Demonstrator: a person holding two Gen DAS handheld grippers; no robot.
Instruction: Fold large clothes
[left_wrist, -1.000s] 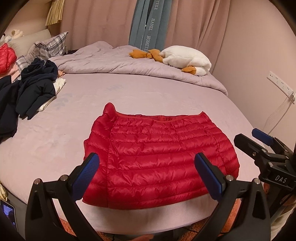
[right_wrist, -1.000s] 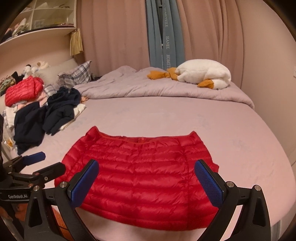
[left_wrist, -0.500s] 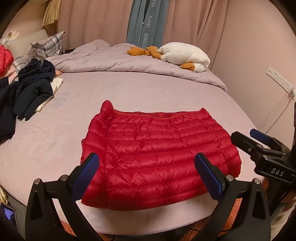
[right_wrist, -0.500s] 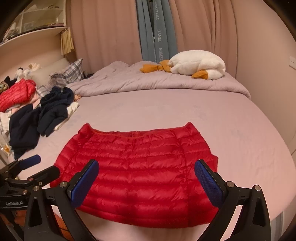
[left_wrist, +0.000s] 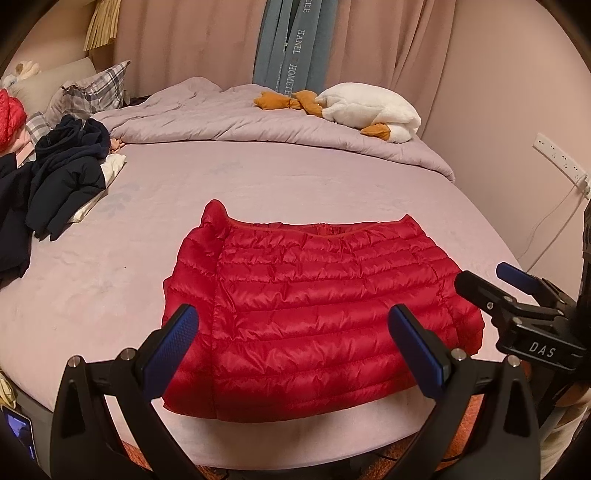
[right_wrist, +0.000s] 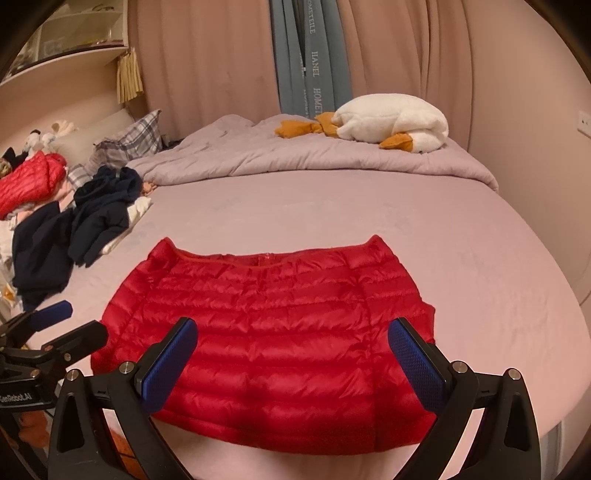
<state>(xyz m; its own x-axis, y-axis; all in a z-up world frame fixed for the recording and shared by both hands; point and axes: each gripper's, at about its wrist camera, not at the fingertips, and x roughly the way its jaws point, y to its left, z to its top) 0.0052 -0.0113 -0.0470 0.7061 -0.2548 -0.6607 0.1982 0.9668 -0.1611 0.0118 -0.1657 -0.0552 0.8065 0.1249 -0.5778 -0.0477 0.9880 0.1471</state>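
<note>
Left gripper: spread wide, nothing between its blue pads; it hangs above the near half of the jacket, no contact visible.
Right gripper: likewise spread wide and empty-handed, poised over the jacket's near hem; from the left wrist view it shows at the far right, off the jacket's right edge.
Red puffer jacket: folded into a broad, flat rectangle, lying on the bed close to the near edge, collar side pointing away, one corner peaked up at the far left.
Bed: pale lilac sheet, bare stretch beyond the jacket.
Dark clothes pile: heaped at the left of the bed, well apart from the jacket.
Second red garment: bunched behind the dark pile, far left.
Quilt: rumpled along the far side of the bed.
Plush goose: white with orange feet, lying on the quilt.
Curtains: pink, closing off the far wall.
Obstructions: nothing lies between either gripper and the jacket.
</note>
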